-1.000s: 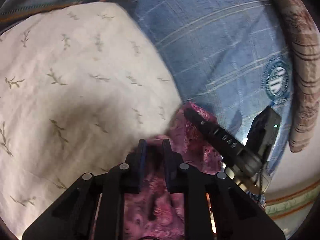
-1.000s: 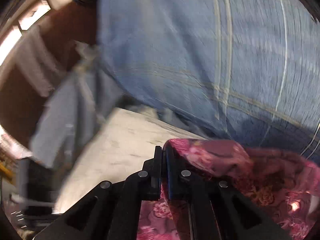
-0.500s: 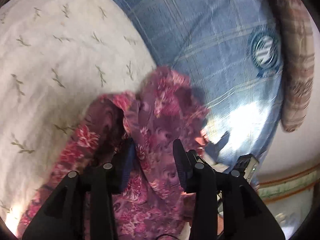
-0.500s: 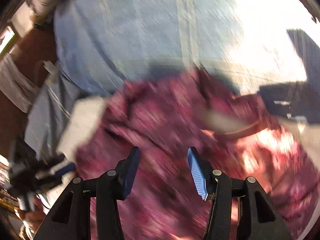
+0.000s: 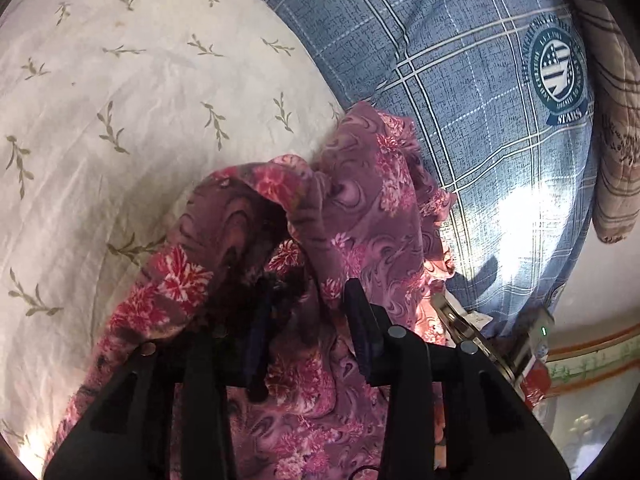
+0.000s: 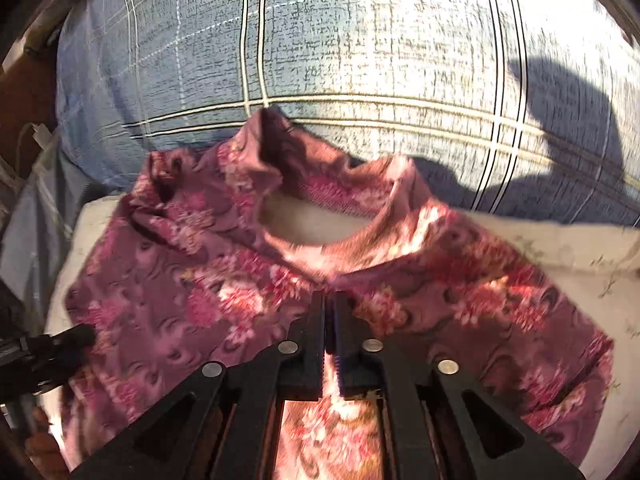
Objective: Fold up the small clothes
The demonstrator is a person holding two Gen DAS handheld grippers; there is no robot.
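Purple-pink floral cloth, a small garment [image 5: 360,208], lies bunched on the cream leaf-print sheet [image 5: 120,100] beside the blue plaid pillow [image 5: 480,100] in the left wrist view. The left gripper [image 5: 306,312] hangs over it with jaws parted, holding nothing.

From the right wrist, the garment [image 6: 200,280] spreads wider, neckline towards the pillow [image 6: 360,40]. The right gripper [image 6: 329,312] has its jaws clenched on a pinch of cloth below the neckline. It looks thin, light and limp; edges or shoulder seams seem the best holds.
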